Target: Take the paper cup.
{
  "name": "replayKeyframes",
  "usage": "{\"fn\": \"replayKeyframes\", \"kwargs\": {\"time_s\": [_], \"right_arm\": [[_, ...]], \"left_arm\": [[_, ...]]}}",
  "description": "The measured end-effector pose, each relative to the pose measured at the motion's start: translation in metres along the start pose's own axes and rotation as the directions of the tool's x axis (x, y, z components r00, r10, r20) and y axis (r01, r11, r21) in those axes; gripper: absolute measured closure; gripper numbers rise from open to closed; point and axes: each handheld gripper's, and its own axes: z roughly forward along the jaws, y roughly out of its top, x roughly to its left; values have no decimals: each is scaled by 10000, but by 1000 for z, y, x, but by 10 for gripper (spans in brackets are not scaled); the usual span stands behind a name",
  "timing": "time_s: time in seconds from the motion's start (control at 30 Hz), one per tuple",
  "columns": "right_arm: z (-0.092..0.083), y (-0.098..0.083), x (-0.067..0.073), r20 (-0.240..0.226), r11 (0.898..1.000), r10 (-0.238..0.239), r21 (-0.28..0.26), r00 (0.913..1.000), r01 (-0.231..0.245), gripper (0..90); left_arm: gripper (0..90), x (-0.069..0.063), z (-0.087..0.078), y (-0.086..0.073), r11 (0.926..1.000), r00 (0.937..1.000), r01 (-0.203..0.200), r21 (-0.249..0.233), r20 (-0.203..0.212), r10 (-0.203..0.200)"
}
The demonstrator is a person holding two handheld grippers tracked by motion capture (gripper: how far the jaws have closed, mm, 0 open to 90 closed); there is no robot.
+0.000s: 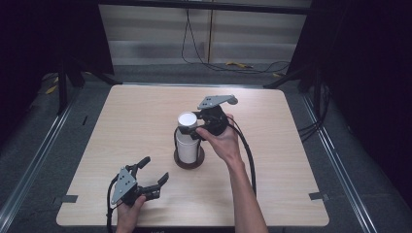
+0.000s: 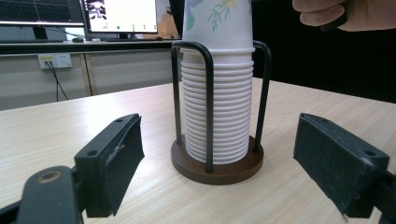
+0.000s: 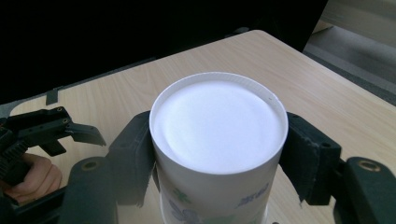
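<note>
High view: right gripper (image 1: 197,130) at top cup (image 1: 186,121) of stack in wire holder (image 1: 189,160), mid table (image 1: 291,160). Left gripper (image 1: 154,172) idle near front edge, jaws wide apart, holding nothing.

Left gripper view: stack (image 2: 216,116) upright between rods; top cup cut off at frame top.

Right gripper view: pads clamp top cup's sides. Step: grab done, I reckon. Next: lift straight up, w/o dragging 2nd cup. Pad contact partly hidden by the cup's end.

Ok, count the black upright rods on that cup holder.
3 show: two rods in front of the cup stack, one at its right; the cups may hide a fourth.
</note>
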Motion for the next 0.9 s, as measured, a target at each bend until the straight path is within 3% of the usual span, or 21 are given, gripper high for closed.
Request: {"fn": "replayKeyframes", "kwargs": {"time_s": [0.43, 0.9], "right_arm": [[-7, 1, 0, -66, 9991, 18, -415, 10000, -21, 329], [-17, 5, 1, -113, 9908, 109, -1346, 9999, -123, 333]], "left_arm": [[155, 0, 0, 0, 10000, 10000, 2, -2, 41, -2], [156, 0, 0, 0, 10000, 10000, 4, 0, -6, -4]]}}
